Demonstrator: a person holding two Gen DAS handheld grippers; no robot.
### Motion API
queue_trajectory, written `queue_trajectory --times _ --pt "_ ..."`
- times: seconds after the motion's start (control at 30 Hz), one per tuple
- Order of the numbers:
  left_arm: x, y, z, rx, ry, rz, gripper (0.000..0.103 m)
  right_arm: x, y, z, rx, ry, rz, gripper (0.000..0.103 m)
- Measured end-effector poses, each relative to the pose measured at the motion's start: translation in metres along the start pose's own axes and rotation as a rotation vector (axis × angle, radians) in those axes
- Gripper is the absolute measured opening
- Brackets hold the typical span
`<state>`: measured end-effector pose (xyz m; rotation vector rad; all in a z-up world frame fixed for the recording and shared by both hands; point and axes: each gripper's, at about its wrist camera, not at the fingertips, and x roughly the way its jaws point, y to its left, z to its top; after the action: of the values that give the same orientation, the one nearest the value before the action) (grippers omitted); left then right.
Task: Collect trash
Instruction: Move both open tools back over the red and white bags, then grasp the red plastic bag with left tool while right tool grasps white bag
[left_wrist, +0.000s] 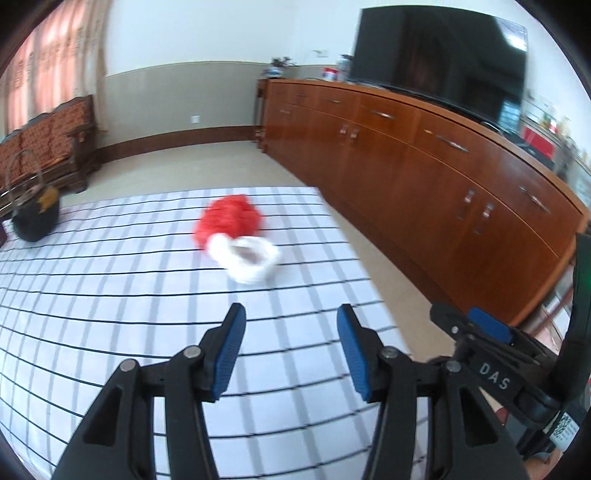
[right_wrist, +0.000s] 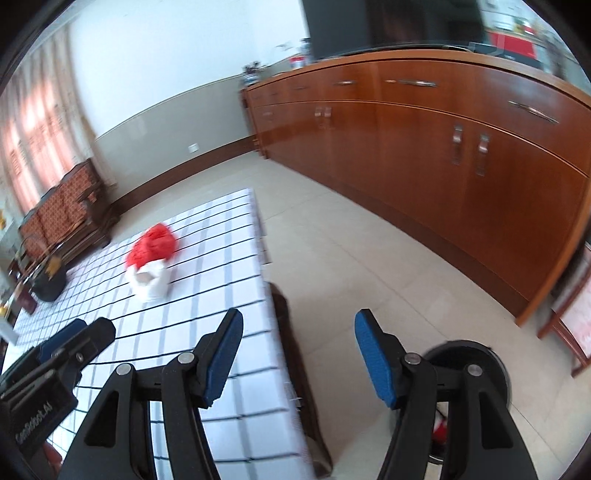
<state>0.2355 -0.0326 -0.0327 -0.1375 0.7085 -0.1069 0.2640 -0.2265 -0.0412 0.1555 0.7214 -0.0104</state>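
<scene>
Right gripper (left_wrist: 476, 325) body, seen to the right of the left gripper's fingers: white letters "DAS"
Left gripper (right_wrist: 74, 336) body, seen to the left of the right gripper's fingers: white lettering "GenRobot.AI", blurred
Sticker low on the right gripper's body: QR-type code, unreadable

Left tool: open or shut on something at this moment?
Open. In the left wrist view the left tool has its blue pads apart with only checked tablecloth between them; the red and white trash lies ahead, untouched.

Floor bin (right_wrist: 480, 369) mostly behind gripper
</scene>
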Motion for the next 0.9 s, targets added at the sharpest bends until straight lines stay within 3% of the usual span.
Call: queue_trajectory --times 0.47,0.9 --pt "0.046 0.076 0.025 -0.089 -0.002 0.068 0.053 0.076 0.093 0.023 -0.086 0.07 0.104 0.065" --pt "0.076 0.1 0.043 -0.124 0.002 0.093 0.053 0.146 0.147 0.041 -0.161 0.123 0.159 0.065"
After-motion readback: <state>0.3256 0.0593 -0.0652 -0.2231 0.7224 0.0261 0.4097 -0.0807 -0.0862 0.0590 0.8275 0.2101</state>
